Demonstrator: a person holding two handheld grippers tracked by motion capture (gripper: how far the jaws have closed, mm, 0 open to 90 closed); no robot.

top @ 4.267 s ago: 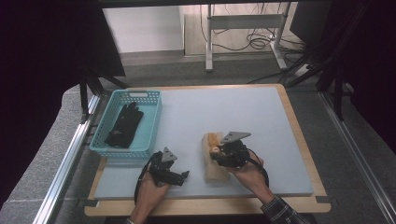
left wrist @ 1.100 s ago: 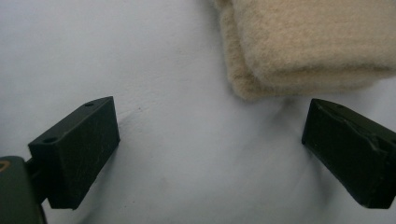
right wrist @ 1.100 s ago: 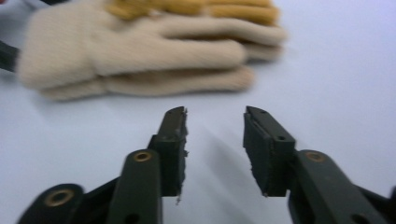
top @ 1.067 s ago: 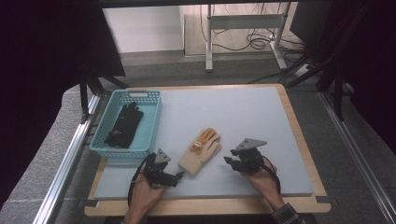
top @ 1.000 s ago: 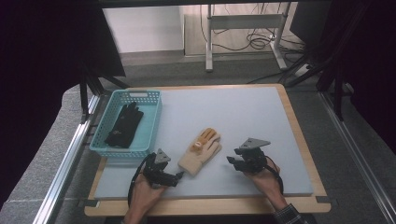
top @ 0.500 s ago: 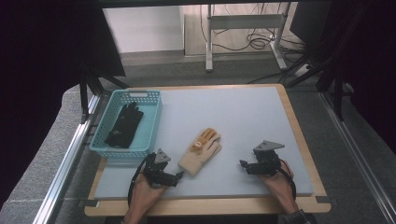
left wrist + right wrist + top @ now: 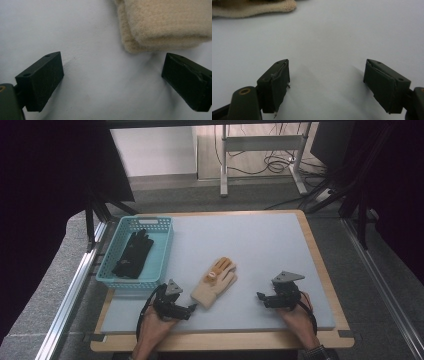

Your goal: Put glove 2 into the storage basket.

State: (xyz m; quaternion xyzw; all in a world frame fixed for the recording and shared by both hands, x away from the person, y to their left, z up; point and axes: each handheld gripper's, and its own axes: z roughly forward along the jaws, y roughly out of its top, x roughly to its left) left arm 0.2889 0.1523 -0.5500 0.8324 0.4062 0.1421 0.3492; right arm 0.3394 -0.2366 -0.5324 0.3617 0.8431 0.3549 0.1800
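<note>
A cream knitted glove [image 7: 216, 281] with orange fingertips lies flat on the grey mat [image 7: 270, 245], cuff toward me. My left gripper [image 7: 190, 309] rests on the mat just left of the cuff, open. In the left gripper view the cuff [image 7: 165, 22] lies just beyond the wide jaws of the left gripper [image 7: 112, 60], apart from both. My right gripper [image 7: 261, 297] sits to the right of the glove, open. In the right gripper view the right gripper [image 7: 327, 63] has bare mat between its jaws, which have just been opening, and the glove [image 7: 249, 7] lies far off.
A light blue basket [image 7: 131, 281] stands at the mat's left edge with a black glove [image 7: 132, 254] inside. A wooden board frames the mat. Metal rails run along both sides of the table, and a desk frame with cables stands behind.
My right gripper has let go of the cream glove, slid right away from it and spread its jaws. The glove lies flat. The left gripper stayed put.
</note>
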